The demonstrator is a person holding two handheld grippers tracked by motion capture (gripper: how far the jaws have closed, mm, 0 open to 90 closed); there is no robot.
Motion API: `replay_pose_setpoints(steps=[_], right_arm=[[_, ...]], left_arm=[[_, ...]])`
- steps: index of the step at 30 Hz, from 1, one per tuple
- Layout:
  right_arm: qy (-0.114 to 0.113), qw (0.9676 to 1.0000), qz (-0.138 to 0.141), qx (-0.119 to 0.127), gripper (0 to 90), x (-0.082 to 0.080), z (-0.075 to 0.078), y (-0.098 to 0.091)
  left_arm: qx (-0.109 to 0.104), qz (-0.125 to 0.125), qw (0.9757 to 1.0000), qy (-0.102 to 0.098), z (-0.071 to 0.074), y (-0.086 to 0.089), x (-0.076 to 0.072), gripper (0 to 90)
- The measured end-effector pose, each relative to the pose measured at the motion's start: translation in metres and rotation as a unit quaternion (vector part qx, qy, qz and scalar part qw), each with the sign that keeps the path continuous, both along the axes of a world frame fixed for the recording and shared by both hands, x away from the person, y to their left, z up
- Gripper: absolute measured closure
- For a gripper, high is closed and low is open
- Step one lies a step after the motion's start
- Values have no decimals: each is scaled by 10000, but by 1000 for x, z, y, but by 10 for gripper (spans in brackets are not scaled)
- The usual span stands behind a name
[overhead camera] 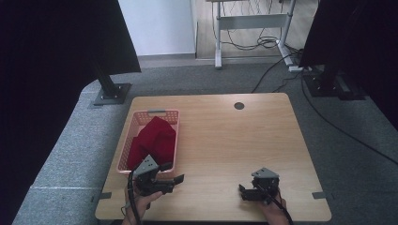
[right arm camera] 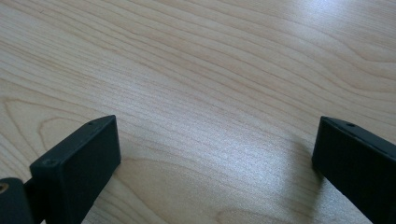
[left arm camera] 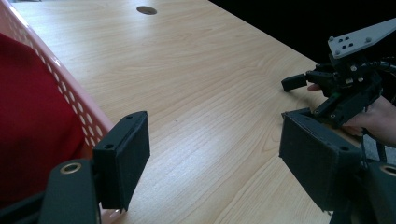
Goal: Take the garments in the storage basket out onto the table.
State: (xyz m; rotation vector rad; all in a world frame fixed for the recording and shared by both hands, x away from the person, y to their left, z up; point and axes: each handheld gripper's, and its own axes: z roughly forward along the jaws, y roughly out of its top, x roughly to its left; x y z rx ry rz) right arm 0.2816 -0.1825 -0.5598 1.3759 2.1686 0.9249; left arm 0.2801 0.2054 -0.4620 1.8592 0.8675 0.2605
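Note:
A pink plastic basket (overhead camera: 136, 123) stands at the left of the wooden table (overhead camera: 234, 140), and a red cloth (overhead camera: 155, 138) lies bunched inside it. My left gripper (overhead camera: 172, 172) is held by a hand just off the basket's near right corner, open with nothing between its jaws. In the left gripper view the basket wall (left arm camera: 70, 91) and the red cloth (left arm camera: 32, 121) sit just left of that open gripper (left arm camera: 215, 126). My right gripper (overhead camera: 242, 192) rests near the table's front edge at the right, open and pointing left. Bare wood lies under the right gripper (right arm camera: 215, 135).
A round cable hole (overhead camera: 239, 105) sits near the table's far edge. Dark panels on stands (overhead camera: 111, 91) flank the table on grey carpet. Cables (overhead camera: 267, 44) and a desk frame (overhead camera: 251, 21) lie beyond. The right gripper (left arm camera: 345, 88) and its hand appear across the wood in the left gripper view.

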Motion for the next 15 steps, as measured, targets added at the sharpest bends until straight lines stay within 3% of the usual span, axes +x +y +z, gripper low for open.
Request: replay_pose_setpoints(steps=[15], right_arm=[[-1, 10000, 1, -1, 9, 0, 0, 0]], left_arm=[[-45, 106, 9999, -31, 3, 8, 1, 243]])
